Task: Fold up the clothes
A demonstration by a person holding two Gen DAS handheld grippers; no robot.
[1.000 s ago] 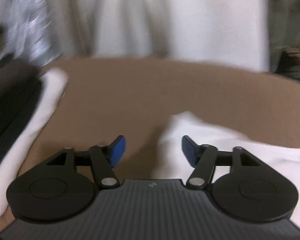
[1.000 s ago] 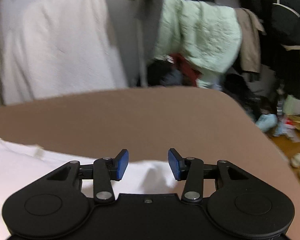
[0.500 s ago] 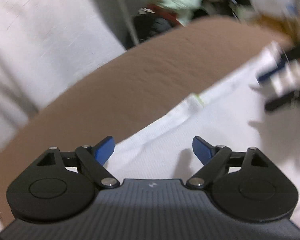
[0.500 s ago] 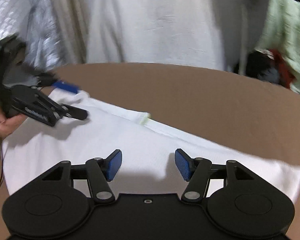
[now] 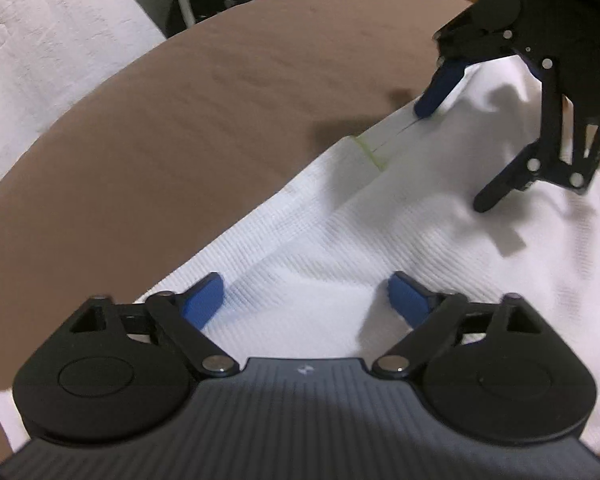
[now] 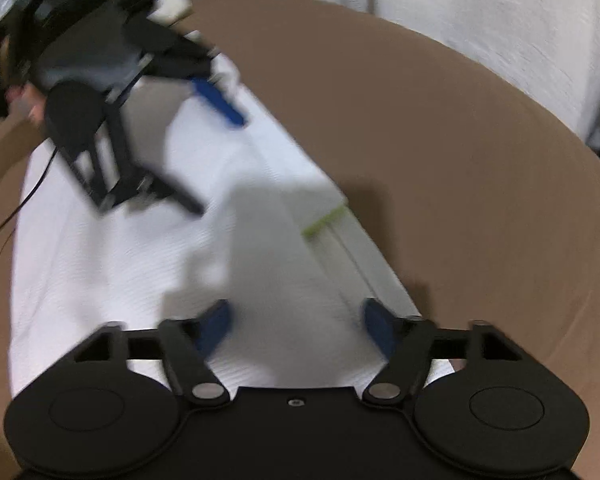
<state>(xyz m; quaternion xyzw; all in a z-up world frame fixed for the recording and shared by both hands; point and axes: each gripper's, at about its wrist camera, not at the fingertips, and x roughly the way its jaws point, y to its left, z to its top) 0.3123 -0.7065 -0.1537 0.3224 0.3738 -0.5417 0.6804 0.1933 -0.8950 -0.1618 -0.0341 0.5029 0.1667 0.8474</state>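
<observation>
- Brown, smooth tabletop (image 5: 187,120) carries the work; pale hanging cloth and dark clutter stand behind its far edge.
- White ribbed-knit garment (image 5: 340,248) lies flat on the tabletop, its long hemmed edge running along the bare brown area. A small yellow-green tag (image 6: 324,221) sits on that edge, about midway along.
- Left gripper (image 5: 304,300), black with blue pads, points down over the garment's end, to one side of the tag. Its jaws are opening; cloth lies under them, none pinched.
- Right gripper (image 6: 295,322), same make, hovers over the opposite end of that edge, on the tag's other side. Its jaws are opening too, over fabric without pinching it; this view is blurred.
- Judgement: the step in hand is the approach to take hold for a fold.
- Next move calls for each gripper to lower onto its edge corner, close on the cloth, then lift and carry together.
</observation>
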